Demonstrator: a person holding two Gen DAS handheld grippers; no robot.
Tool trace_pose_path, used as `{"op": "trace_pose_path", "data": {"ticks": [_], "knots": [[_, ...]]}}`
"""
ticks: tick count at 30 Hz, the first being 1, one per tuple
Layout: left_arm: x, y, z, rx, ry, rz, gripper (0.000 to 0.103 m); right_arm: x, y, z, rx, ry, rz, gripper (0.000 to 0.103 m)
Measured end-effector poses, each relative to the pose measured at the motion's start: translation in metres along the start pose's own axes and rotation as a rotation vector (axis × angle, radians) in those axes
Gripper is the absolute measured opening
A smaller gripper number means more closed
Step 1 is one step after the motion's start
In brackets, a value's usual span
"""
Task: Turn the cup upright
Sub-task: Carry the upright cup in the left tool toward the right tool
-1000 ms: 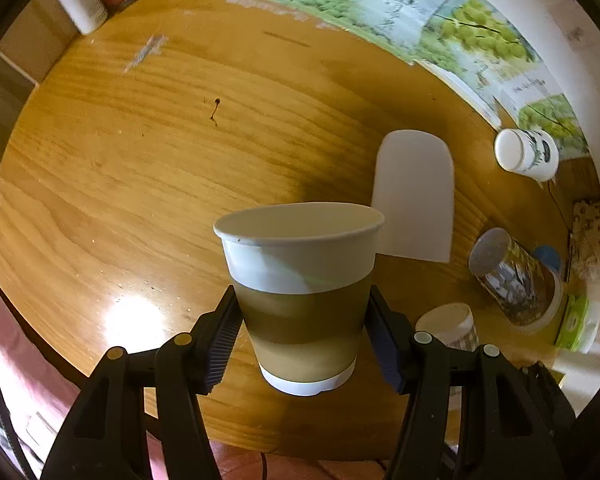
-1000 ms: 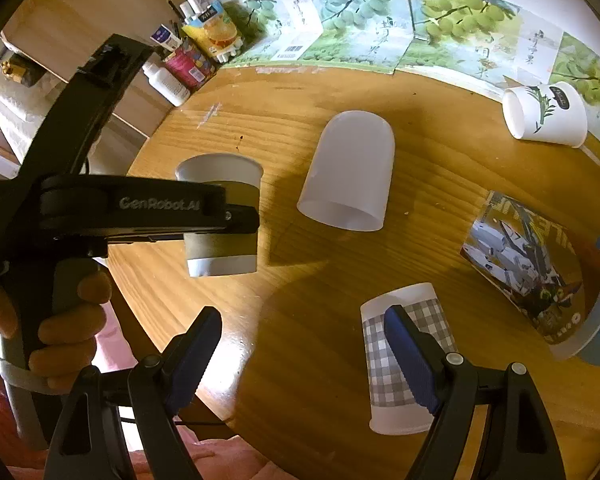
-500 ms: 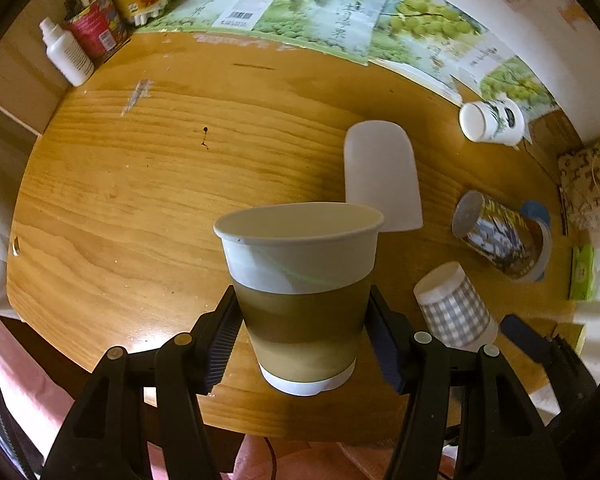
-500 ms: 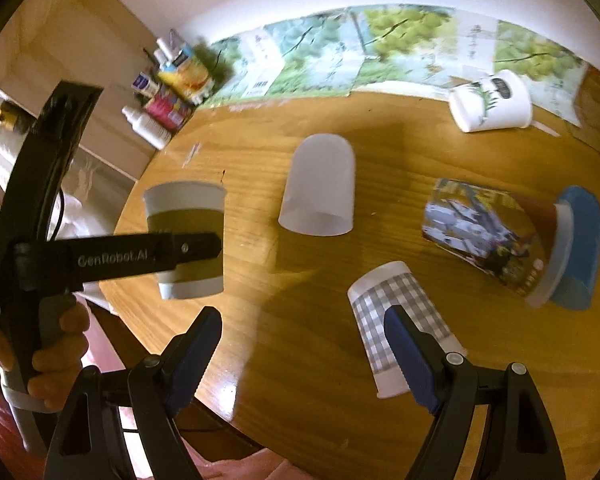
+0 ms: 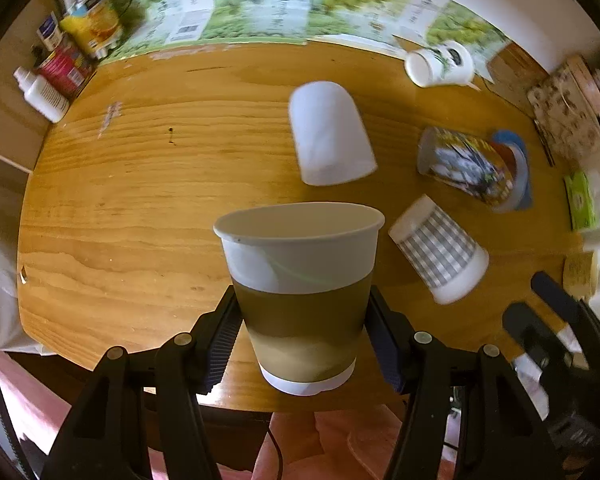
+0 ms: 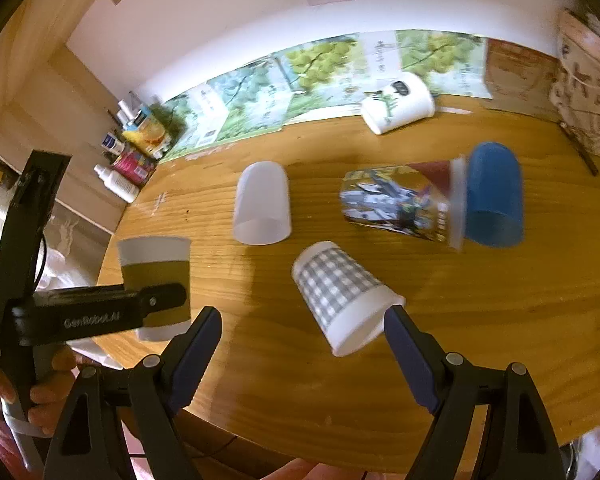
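Note:
My left gripper (image 5: 302, 342) is shut on a white and brown paper cup (image 5: 300, 292), held upright with its mouth up, above the near edge of the wooden table (image 5: 140, 208). The same cup (image 6: 156, 280) and left gripper (image 6: 156, 300) show at the left of the right wrist view. My right gripper (image 6: 302, 348) is open and empty, just short of a grey checked paper cup (image 6: 340, 296) that lies on its side; this cup also shows in the left wrist view (image 5: 440, 248).
Other cups lie on their sides: a frosted white one (image 6: 262, 208), a printed one (image 6: 400, 204) by a blue one (image 6: 494, 200), a white leaf-print one (image 6: 398, 102). Bottles and cans (image 5: 64, 64) stand at the far left corner. Green printed boxes (image 6: 300, 76) line the wall.
Both grippers have pulled back and risen; more of the table shows. The left gripper still holds the brown cup upright. The right gripper now faces the checked cup more squarely.

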State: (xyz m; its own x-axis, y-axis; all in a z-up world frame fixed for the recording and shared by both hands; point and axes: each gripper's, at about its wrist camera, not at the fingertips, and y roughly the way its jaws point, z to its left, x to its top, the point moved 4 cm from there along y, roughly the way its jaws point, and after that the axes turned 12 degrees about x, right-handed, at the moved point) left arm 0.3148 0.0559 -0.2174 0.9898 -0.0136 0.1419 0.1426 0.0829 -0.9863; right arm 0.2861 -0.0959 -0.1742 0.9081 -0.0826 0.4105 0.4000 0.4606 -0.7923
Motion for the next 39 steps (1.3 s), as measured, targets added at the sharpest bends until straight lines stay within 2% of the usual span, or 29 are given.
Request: {"op": "trace_pose_path", "data": {"ticks": [6, 12, 15, 19, 27, 39], "knots": [[-0.017, -0.005, -0.019, -0.012, 0.077, -0.004, 0.064, -0.008, -0.017, -0.012, -0.044, 0.047, -0.046, 0.084], [-0.032, -0.004, -0.040, -0.026, 0.125, 0.014, 0.064, -0.015, -0.032, -0.024, -0.088, 0.052, -0.047, 0.084], [-0.039, -0.001, -0.051, -0.009, 0.142, 0.035, 0.064, -0.018, -0.039, -0.030, -0.087, 0.055, -0.051, 0.084], [-0.050, 0.005, -0.068, -0.029, 0.146, 0.073, 0.064, -0.020, -0.046, -0.042, -0.062, 0.067, -0.029, 0.084], [-0.069, 0.015, -0.103, -0.007, 0.123, 0.109, 0.064, -0.024, -0.055, -0.063, -0.008, 0.029, 0.040, 0.084], [-0.079, 0.039, -0.135, -0.028, 0.071, 0.161, 0.066, -0.039, -0.029, -0.093, 0.123, 0.027, 0.202, 0.084]]}}
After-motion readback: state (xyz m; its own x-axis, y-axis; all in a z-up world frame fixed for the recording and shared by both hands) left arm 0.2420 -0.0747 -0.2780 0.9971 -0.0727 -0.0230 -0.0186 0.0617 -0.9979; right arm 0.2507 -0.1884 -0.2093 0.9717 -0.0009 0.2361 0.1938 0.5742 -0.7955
